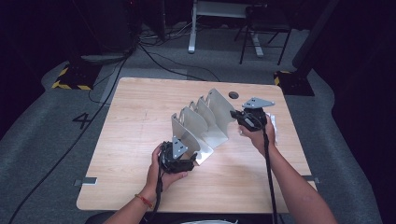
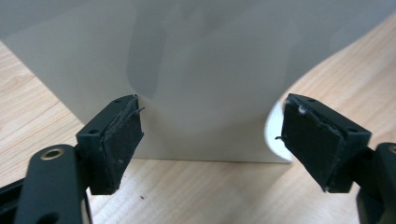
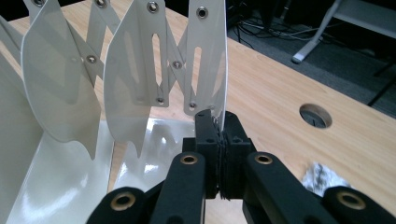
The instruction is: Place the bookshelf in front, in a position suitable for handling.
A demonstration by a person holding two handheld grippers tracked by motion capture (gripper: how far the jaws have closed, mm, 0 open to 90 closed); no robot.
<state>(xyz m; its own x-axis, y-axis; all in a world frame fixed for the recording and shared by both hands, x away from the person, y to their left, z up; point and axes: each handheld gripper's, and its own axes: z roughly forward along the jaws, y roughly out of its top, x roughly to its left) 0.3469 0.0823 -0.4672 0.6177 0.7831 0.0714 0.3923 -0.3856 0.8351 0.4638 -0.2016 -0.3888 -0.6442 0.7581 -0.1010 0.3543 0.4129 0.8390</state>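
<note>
The right gripper is clenched on the lower edge of the far end panel of a white expanding file rack; in the right gripper view its two black jaws meet with the thin sheet pinched between the pads. In the high view the same gripper sits at the rack's far right end, held by the person's right hand, with the grey three-cornered plate on top and its cable trailing back along the forearm.

The left gripper is released: its jaws stand wide apart, one to each side of the near end panel, and the pads do not press on it. That panel stands upright on the surface just beyond the pads. In the high view this gripper lies at the rack's near left end, in the person's left hand, which wears a red band at the wrist.

The rack stands in the middle of the wooden surface, running on a slant from near left to far right, its curved panels linked by riveted scissor struts and partly spread. A round cable hole lies in the surface just beyond the rack's far end. A small crumpled whitish thing lies on the surface to the right of the right gripper.
</note>
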